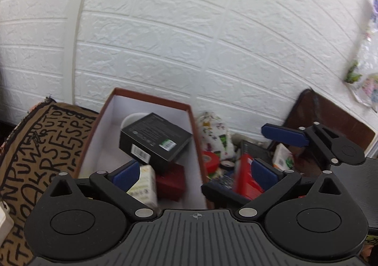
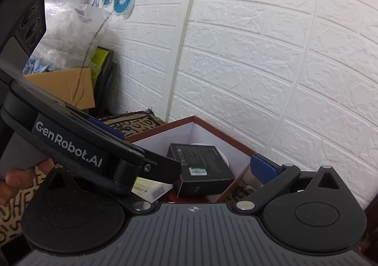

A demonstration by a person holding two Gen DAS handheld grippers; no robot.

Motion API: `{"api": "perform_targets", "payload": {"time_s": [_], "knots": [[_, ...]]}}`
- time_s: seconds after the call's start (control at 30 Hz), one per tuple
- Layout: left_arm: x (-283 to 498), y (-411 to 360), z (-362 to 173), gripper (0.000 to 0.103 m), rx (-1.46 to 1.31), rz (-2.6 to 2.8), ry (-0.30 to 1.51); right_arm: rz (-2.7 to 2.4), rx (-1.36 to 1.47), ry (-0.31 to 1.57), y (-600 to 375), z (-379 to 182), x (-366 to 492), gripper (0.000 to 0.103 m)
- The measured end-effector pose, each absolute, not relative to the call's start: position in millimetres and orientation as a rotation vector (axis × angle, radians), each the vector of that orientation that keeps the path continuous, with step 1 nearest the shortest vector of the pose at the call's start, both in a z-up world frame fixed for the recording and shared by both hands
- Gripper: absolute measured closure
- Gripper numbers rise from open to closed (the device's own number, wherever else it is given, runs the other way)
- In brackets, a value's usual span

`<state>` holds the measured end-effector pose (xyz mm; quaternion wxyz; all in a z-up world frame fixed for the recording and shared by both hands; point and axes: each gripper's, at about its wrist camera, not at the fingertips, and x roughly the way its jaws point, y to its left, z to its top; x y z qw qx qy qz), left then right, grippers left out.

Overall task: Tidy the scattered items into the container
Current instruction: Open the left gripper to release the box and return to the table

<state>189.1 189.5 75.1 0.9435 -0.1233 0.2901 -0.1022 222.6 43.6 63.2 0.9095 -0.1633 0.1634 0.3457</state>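
Note:
The container is a red-brown box with a white inside [image 1: 106, 124], also seen in the right wrist view [image 2: 196, 129]. In it lie a black carton [image 1: 154, 142] [image 2: 203, 166], a small dark red box [image 1: 170, 182] and a white-green carton [image 1: 144, 183]. My left gripper [image 1: 195, 175] is open above the box's right wall, with nothing between its pads. Right of the box lie a floral pouch [image 1: 215, 133], a red tape roll [image 1: 210, 159] and a red pack [image 1: 246, 178]. My right gripper [image 2: 192, 168] looks open; its left finger is hidden. One of its blue pads [image 1: 283, 135] hovers over the pile.
A brown cloth with black lettering [image 1: 47, 148] lies left of the box. A white brick wall [image 1: 212, 41] stands close behind. A dark brown panel [image 1: 330, 112] leans at the right. The left tool's housing [image 2: 70, 148] and a hand [image 2: 14, 178] cover the right view's left side, with a cardboard box [image 2: 66, 86] behind.

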Motion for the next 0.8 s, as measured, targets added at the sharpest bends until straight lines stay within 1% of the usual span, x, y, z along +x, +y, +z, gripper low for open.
{"api": "perform_targets", "payload": {"time_s": [0.23,0.53,0.67,0.8], "knots": [[130.0,141.1,64.9,0.0,-0.244,-0.252,0.552,0.721,-0.315,0.343,0.7,58.0,164.9,0.0],[79.0,89.7,24.7,0.0,-0.258,-0.347,0.59,0.615,-0.207,0.342,-63.0,24.4,97.4,0.0],[60.7,86.3,9.0,0.0,-0.227,-0.34,0.6,0.554,-0.17,0.357,-84.9,3.7,76.3,0.0],[48.3,101.5,-10.6,0.0,-0.304,-0.311,0.64,0.491,-0.16,0.393,-99.7,-20.7,62.8,0.0]]}}
